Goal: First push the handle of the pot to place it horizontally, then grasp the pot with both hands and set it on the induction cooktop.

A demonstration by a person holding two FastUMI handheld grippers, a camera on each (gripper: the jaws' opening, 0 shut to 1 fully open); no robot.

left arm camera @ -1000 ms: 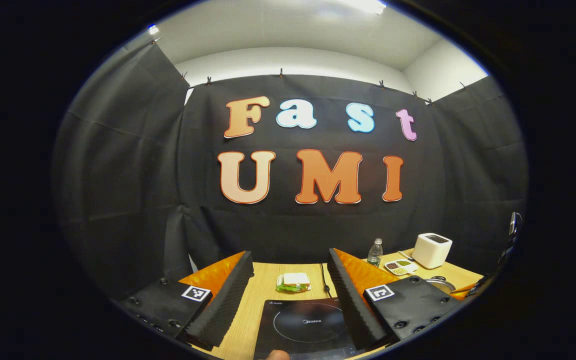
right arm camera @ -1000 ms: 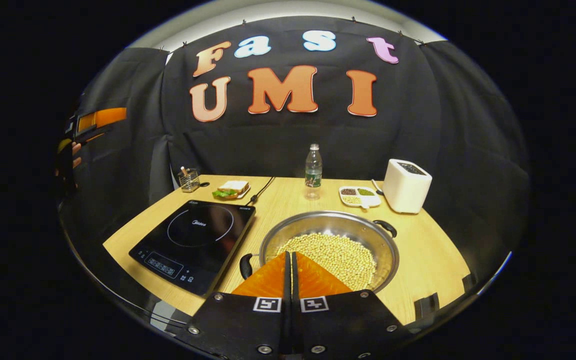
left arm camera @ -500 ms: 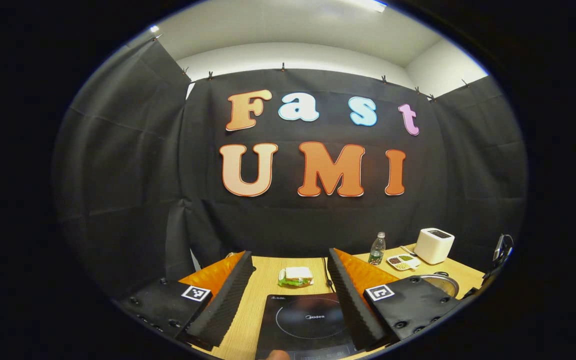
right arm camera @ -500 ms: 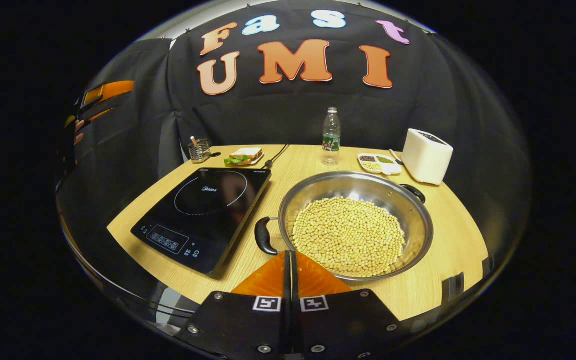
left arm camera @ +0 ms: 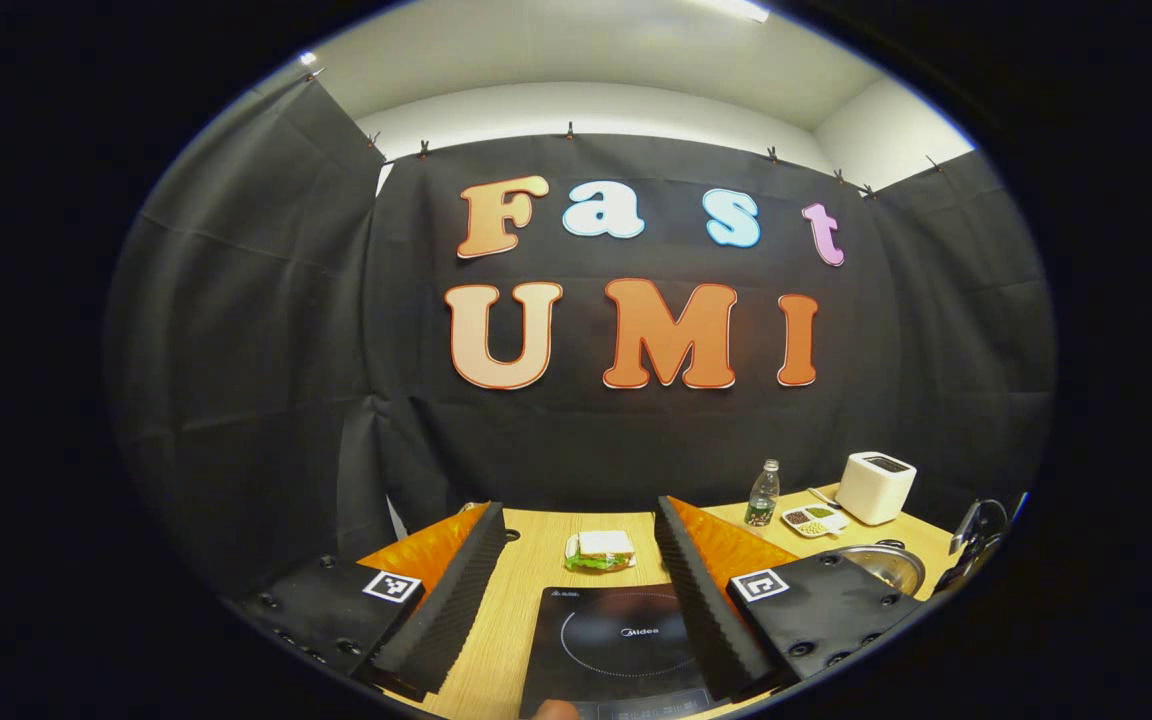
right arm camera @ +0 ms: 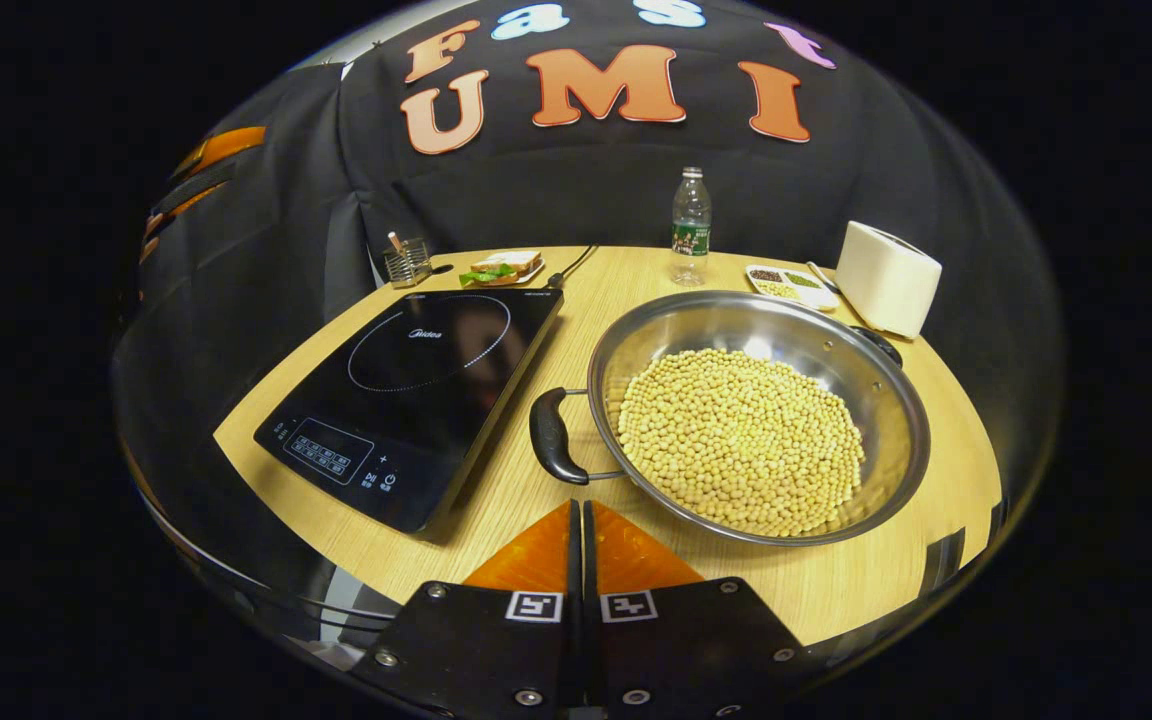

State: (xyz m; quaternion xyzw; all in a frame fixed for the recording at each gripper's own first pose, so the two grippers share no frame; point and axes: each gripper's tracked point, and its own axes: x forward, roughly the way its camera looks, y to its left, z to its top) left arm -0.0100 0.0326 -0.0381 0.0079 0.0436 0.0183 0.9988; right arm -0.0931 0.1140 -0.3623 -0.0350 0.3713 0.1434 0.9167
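A wide steel pot (right arm camera: 891, 400) filled with pale beans (right arm camera: 736, 440) sits on the wooden table (right arm camera: 526, 500), right of the black induction cooktop (right arm camera: 416, 380). One dark pot handle (right arm camera: 548, 440) points toward the front left, the other (right arm camera: 878, 345) toward the back right. My right gripper (right arm camera: 581, 505) is shut on nothing, just short of the near handle. My left gripper (left arm camera: 579, 508) is open above the cooktop (left arm camera: 626, 640); the pot rim (left arm camera: 886, 565) shows at its right. In the right gripper view, the left gripper (right arm camera: 206, 155) hangs high at the far left.
Along the table's back stand a wire holder (right arm camera: 406, 262), a sandwich on a plate (right arm camera: 501, 268), a water bottle (right arm camera: 691, 225), a divided dish of grains (right arm camera: 781, 283) and a white toaster (right arm camera: 886, 275). The cooktop's cord (right arm camera: 571, 268) runs back.
My right gripper has drawn back off the pot and tipped downward; its shut fingers, over the beans before, now stand before the near handle. The left gripper view has shifted slightly right.
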